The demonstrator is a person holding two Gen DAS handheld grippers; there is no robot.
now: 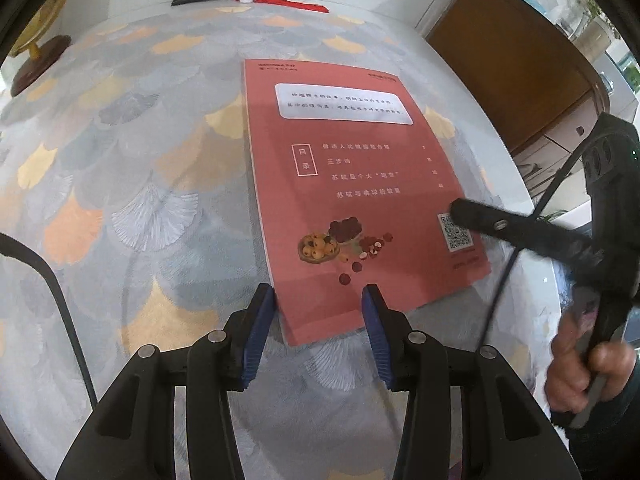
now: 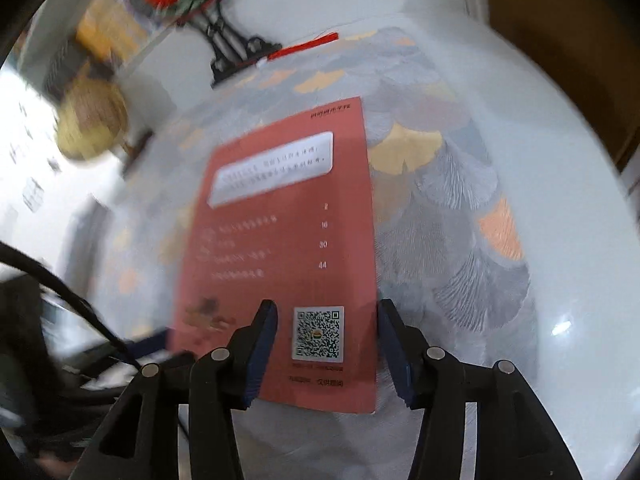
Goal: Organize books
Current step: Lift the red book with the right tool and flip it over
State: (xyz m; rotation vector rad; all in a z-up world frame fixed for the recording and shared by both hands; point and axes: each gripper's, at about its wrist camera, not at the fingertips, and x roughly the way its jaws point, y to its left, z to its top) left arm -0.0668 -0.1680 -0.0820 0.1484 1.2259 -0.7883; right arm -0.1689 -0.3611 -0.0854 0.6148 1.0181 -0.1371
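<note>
On the tablecloth point(image 1: 140, 184), a red booklet point(image 1: 352, 184) lies flat.

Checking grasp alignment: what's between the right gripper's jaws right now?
In the right wrist view, the open right gripper frames the near right corner of the red book, with its QR code between the jaws. Contact can't be judged.

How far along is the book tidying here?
Nothing looks done yet: only one red book is in view, lying flat, back cover up, on the leaf-patterned tablecloth. In hand: both open grippers are at its near edge, the left gripper at the near left corner, the right gripper over the QR code. Neither has gripped it, so picking it up and placing it remain.
</note>
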